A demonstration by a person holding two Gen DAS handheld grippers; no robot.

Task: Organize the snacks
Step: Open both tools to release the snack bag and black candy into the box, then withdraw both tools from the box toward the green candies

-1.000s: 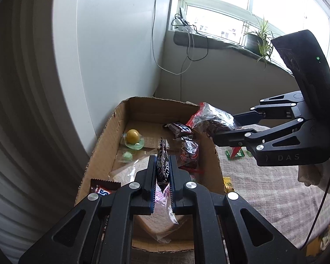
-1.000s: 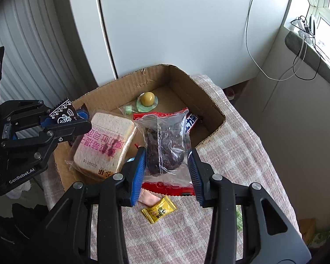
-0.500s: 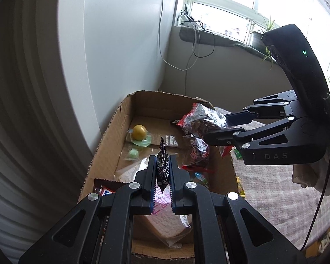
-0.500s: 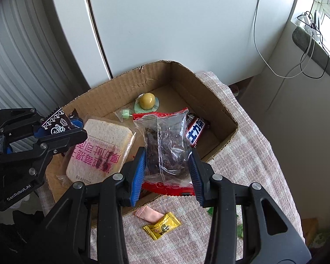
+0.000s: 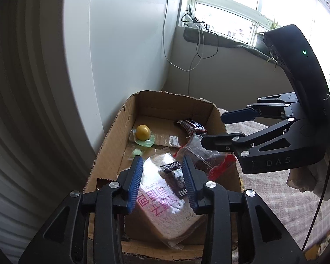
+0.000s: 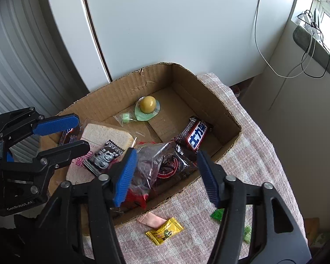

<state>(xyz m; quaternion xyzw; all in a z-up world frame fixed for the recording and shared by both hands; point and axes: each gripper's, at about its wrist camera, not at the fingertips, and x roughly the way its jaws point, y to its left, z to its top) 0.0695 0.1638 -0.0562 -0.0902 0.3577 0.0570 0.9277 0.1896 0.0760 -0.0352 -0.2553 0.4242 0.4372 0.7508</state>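
A cardboard box [image 6: 211, 92] [image 5: 112, 140] stands on a checked cloth. My left gripper [image 5: 162, 180] [image 6: 61, 132] is open over its near left end; a small black-and-white packet [image 5: 173, 178] [image 6: 103, 156] lies on the wrapped bread [image 5: 165, 202] [image 6: 99, 132] below it. My right gripper [image 6: 167, 171] [image 5: 213, 129] is open above a clear red-edged bag of dark snacks [image 6: 156, 165] [image 5: 204, 154] lying in the box. The box also holds a chocolate bar [image 6: 193, 135] [image 5: 191, 126], a yellow ball sweet [image 6: 147, 104] [image 5: 142, 132] and a small green sweet [image 6: 125, 117].
On the cloth in front of the box lie a yellow packet [image 6: 165, 231], a pink wrapper [image 6: 151, 219] and green wrappers [image 6: 217, 214]. A white wall and radiator [image 6: 15, 50] stand behind the box. A cable [image 6: 275, 70] hangs from the windowsill at the right.
Both grippers opened. The left one let the black-and-white packet drop onto the bread; the right one let the bag of dark snacks drop into the box.
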